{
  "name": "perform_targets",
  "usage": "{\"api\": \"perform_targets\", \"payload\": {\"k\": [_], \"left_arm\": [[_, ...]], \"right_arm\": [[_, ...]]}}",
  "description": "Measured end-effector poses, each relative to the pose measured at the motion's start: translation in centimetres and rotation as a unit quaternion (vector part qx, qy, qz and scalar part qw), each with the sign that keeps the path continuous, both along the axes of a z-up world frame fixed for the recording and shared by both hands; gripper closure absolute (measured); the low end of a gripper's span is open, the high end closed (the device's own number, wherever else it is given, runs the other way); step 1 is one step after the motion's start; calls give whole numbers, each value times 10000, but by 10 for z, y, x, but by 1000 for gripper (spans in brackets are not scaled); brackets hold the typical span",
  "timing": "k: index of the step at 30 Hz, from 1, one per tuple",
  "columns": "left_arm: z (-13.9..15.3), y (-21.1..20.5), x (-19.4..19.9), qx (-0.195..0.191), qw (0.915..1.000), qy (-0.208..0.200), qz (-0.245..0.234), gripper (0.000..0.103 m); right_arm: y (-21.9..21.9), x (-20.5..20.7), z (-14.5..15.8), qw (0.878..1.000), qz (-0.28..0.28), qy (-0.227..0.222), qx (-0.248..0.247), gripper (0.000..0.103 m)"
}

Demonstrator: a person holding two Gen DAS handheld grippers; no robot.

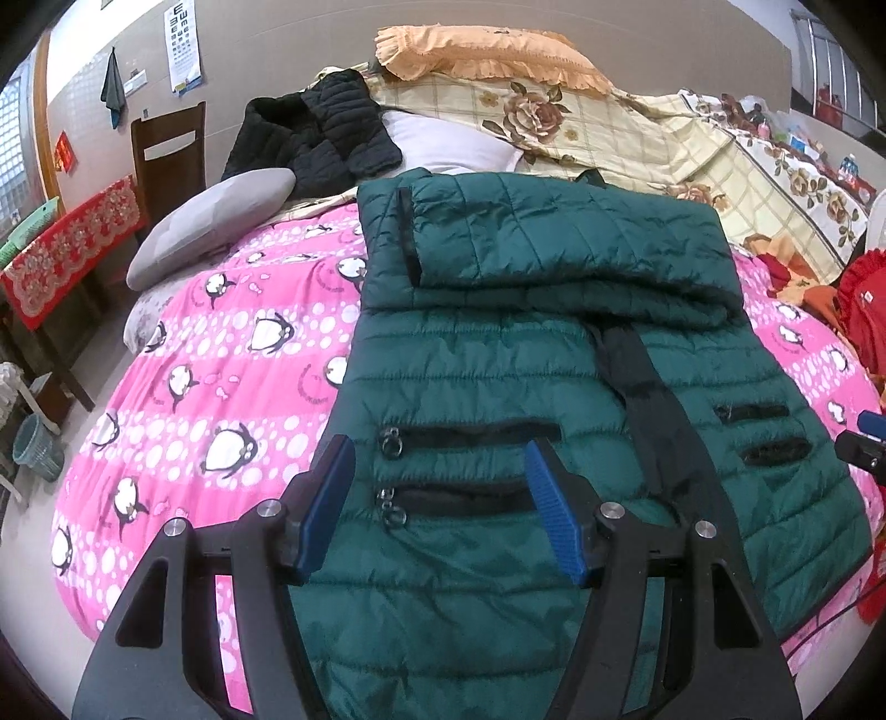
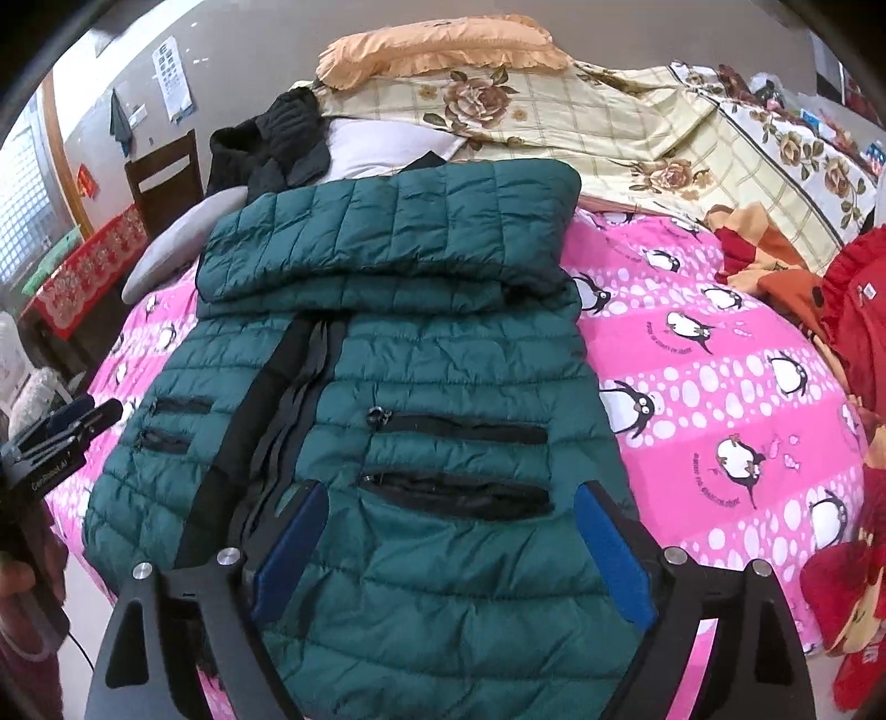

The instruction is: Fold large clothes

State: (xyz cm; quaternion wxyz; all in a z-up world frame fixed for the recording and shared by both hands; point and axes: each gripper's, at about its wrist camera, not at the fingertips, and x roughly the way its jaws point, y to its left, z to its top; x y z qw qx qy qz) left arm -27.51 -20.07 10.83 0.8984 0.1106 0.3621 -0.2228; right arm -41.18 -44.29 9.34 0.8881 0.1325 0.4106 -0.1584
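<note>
A dark green quilted puffer jacket (image 1: 498, 343) lies front up on the pink penguin bedspread (image 1: 221, 360). Its sleeves are folded across the chest at the far end. It fills the right wrist view (image 2: 421, 354) too. My left gripper (image 1: 437, 471) is open and empty, hovering over the jacket's left hem by two zip pockets (image 1: 465, 465). My right gripper (image 2: 451, 512) is open and empty over the right hem, near the pockets (image 2: 454, 459). Each gripper shows at the edge of the other view, the right one (image 1: 864, 437) and the left one (image 2: 83, 418).
A grey pillow (image 1: 210, 227), a black jacket (image 1: 315, 133), a floral quilt (image 1: 637, 138) and an orange pillow (image 1: 487, 52) lie at the bed's head. Red clothes (image 2: 853, 343) pile on the right. A chair (image 1: 169, 155) and red-covered table (image 1: 66, 249) stand left.
</note>
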Motion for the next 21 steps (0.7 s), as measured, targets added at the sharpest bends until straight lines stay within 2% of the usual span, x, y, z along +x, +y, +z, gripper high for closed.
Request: {"api": "perform_targets", "payload": {"k": [4, 10, 12, 21], "left_arm": [[-12, 2, 0, 45, 9998, 197, 18, 39], [-36, 5, -3, 221, 9986, 474, 47, 39], [-41, 8, -3, 247, 9983, 521, 56, 39], [-48, 30, -5, 216, 9978, 593, 204, 39]], "right_arm": [[4, -2, -9, 9999, 123, 117, -29, 15], [7, 4, -61, 9950, 294, 955, -41, 15], [8, 0, -69, 9935, 315, 1085, -130, 14], [1, -26, -52, 9944, 232, 997, -273, 15]]}}
